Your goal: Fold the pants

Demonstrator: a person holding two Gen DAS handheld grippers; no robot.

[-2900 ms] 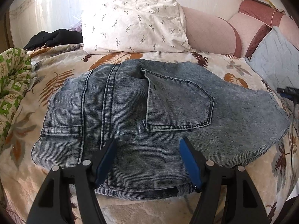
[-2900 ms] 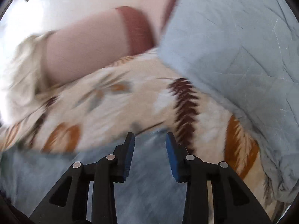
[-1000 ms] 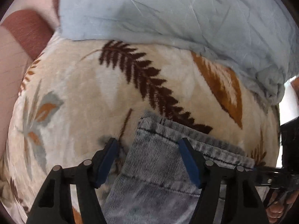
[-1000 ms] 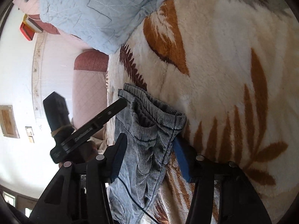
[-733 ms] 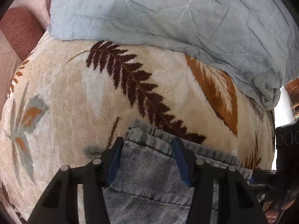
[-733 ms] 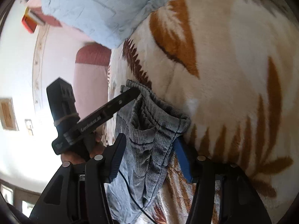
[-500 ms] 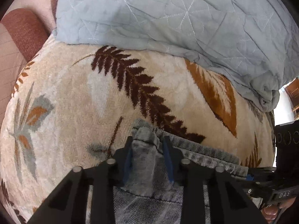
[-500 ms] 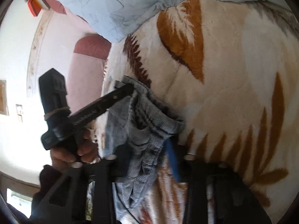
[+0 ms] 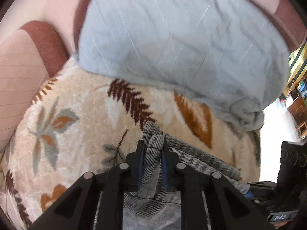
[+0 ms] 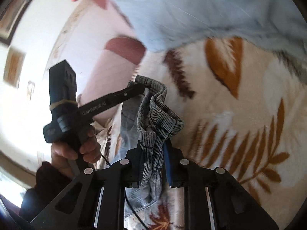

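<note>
The grey-blue denim pants (image 9: 153, 201) lie on a cream bedspread with a leaf print (image 9: 76, 126). My left gripper (image 9: 152, 151) is shut on one corner of the pants' hem, which bunches up between the blue pads. My right gripper (image 10: 153, 149) is shut on the other hem corner (image 10: 159, 118) and holds it lifted off the bedspread (image 10: 249, 134). In the right wrist view the left gripper (image 10: 134, 91) shows from the side, pinching the same hem, with a hand on its handle (image 10: 63, 103).
A light blue quilted blanket (image 9: 182, 38) is heaped just beyond the hem, also in the right wrist view (image 10: 191, 9). A pink and maroon padded headboard (image 9: 28, 57) rises at the left. The right gripper's body (image 9: 291, 172) shows at the right edge.
Both grippers have closed from open onto the hem corners of the pants. The hem has since lifted off the bedspread, and both views now tilt further up.
</note>
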